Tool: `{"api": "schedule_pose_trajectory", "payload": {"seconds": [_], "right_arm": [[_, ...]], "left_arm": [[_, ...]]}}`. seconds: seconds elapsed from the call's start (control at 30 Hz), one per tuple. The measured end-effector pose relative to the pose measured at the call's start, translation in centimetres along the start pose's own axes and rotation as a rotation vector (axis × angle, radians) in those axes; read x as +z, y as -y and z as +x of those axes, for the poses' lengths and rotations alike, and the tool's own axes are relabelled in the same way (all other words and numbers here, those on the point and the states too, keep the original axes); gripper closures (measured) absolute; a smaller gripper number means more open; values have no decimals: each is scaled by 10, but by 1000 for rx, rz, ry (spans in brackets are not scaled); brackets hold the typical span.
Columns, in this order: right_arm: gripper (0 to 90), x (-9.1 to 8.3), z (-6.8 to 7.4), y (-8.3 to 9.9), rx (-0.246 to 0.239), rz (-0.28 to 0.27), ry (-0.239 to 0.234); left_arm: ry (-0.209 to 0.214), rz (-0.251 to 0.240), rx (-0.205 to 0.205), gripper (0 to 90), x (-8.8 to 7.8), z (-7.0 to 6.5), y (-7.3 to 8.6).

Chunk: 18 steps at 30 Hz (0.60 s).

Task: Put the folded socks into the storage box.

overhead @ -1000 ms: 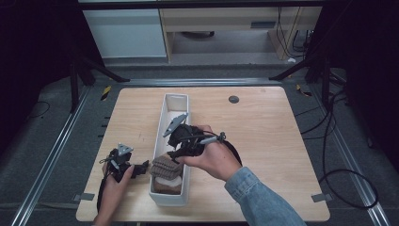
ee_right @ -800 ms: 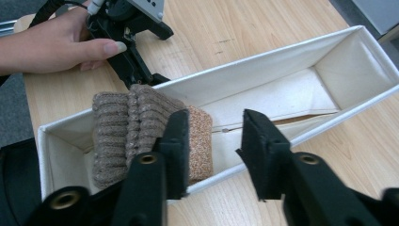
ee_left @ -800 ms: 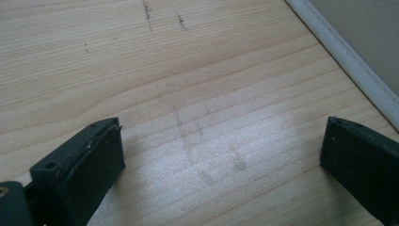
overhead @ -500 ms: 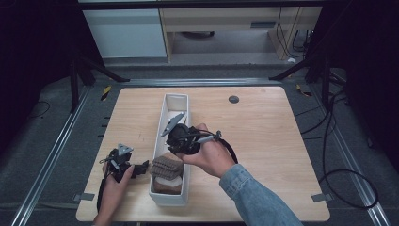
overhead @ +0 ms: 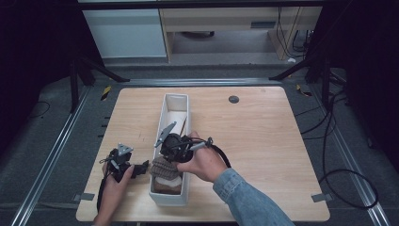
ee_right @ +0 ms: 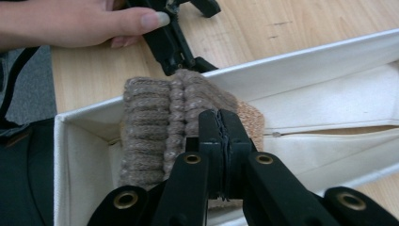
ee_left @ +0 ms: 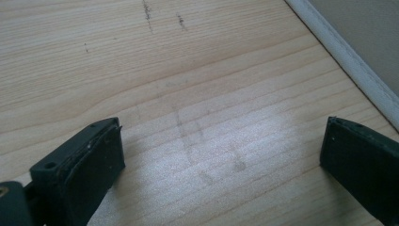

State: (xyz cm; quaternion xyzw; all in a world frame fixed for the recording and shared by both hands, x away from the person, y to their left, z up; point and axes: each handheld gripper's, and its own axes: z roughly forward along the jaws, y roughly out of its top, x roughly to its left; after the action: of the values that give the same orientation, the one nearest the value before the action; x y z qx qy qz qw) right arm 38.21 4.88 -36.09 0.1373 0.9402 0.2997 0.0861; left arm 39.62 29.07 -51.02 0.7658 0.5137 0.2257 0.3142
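Brown knit sock (ee_right: 160, 122) is sitting at the near end of the white box (overhead: 184, 104) on the tabletop (overhead: 273, 141). Right tool (ee_right: 220, 123) is pressing down beside it, jaws having just closed fully together with nothing between. Left tool (ee_left: 221, 155) is gaping wide over bare wood. Risk: lifting now comes up empty, or the tool snags yarn and drags the box.

brown ribbed knit piece (ee_right: 155, 127) bunched at white box's (ee_right: 84, 117) near end
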Motion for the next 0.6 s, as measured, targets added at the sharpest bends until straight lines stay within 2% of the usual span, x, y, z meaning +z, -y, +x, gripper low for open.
{"api": "schedule_pose_trajectory", "payload": {"seconds": [0.37,0.6], "right_arm": [[900,9,10,3,-27,19,-38],[900,8,15,3,-42,19,-51]], "left_arm": [[0,0,0,0,0,0,0],[0,0,0,0,0,0,0]]}}
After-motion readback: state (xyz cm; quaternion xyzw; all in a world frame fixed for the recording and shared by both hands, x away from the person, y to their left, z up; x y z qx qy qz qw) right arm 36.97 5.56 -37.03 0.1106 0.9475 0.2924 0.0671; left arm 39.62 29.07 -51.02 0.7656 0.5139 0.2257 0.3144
